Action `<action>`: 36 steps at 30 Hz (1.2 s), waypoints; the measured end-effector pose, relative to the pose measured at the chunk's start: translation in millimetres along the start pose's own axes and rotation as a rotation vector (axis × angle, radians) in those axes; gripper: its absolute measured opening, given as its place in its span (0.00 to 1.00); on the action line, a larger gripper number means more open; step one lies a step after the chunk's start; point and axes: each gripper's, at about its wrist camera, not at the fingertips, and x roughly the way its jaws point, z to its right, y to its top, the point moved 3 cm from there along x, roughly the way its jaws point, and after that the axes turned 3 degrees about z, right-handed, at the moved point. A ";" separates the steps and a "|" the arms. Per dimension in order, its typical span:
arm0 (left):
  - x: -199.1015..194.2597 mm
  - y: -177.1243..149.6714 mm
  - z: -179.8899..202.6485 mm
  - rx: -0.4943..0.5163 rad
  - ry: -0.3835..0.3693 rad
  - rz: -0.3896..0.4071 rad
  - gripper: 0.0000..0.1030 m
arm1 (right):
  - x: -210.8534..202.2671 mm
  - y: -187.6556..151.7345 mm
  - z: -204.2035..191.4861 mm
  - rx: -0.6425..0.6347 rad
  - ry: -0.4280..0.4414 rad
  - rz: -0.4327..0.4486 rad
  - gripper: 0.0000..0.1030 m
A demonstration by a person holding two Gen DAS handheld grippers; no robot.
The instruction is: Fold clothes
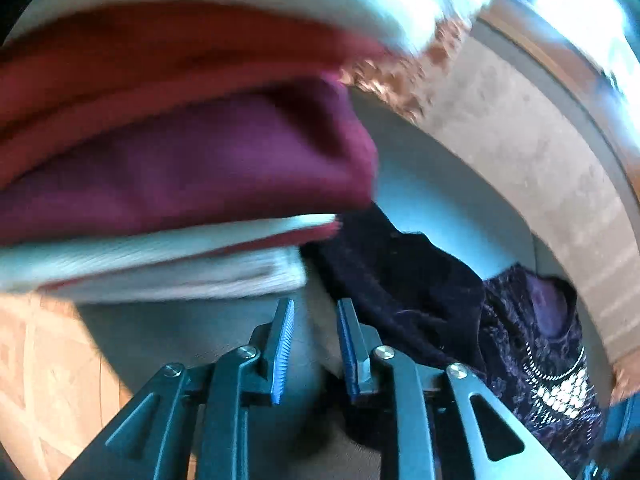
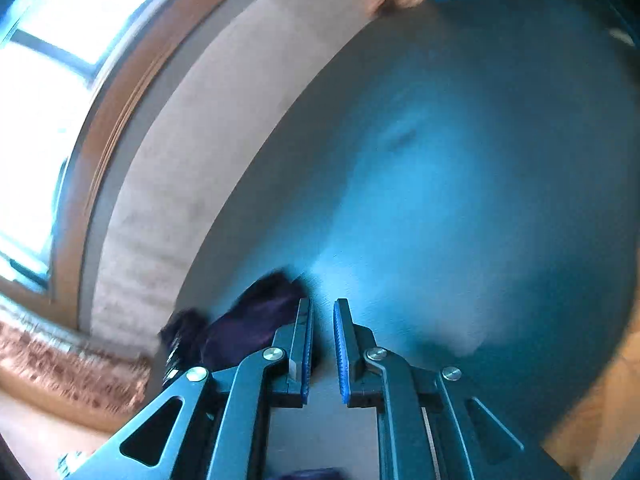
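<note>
On the grey tabletop (image 1: 448, 200), a stack of folded clothes (image 1: 172, 168) filled the left side of the left wrist view, blurred. From the bottom up it showed a white ribbed layer (image 1: 160, 268), a thin red edge, a maroon garment (image 1: 208, 168) and a red one (image 1: 140, 60), with something pale above that was too smeared to tell. Just right of the stack lay a dark purple garment (image 1: 420, 292), crumpled, with a patterned part bearing pale beads (image 1: 560, 392) toward the right edge of the view. The stack's white layer seemed to touch or overlap the dark garment's near edge; the blur left that unsure.

The left gripper (image 1: 314, 348) hung just before the stack's lower corner, its blue ribbed pads a narrow gap apart and holding nothing; the tabletop showed between them.

From the right wrist view, the right gripper (image 2: 322, 344) was likewise slightly parted and empty, over bare tabletop (image 2: 460, 160). The dark garment (image 2: 248, 324) sat just left of its left finger, partly hidden behind it; whether they touched could not be told.

Beyond the tabletop's far edge ran a beige wall (image 2: 192, 168), a wooden frame and a bright window (image 2: 36, 120). A brown patterned rug (image 2: 68, 368) showed at lower left, and wooden flooring (image 1: 44, 368) below the tabletop's near edge in the left view.
</note>
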 end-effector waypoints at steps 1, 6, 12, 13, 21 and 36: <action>-8.6 -6.0 6.8 0.034 -0.042 0.006 0.21 | -12.9 5.3 9.0 0.003 -0.017 0.031 0.13; -31.6 -53.7 71.2 0.262 -0.259 -0.049 0.24 | -19.8 -10.8 -41.0 -0.252 0.063 -0.060 0.20; -24.1 -131.0 162.5 0.533 -0.424 -0.205 0.24 | 17.1 -84.2 -151.5 -0.672 0.178 -0.274 0.20; -20.3 -139.4 171.0 0.559 -0.423 -0.213 0.24 | 30.9 -98.6 -166.2 -0.747 0.148 -0.304 0.20; 17.7 -138.5 174.7 0.725 -0.313 -0.208 0.18 | 108.0 -110.6 -165.5 -0.830 0.019 -0.417 0.11; 42.0 -37.2 142.3 0.829 -0.140 -0.150 0.18 | 58.0 -7.5 -51.8 -0.940 -0.409 -0.213 0.08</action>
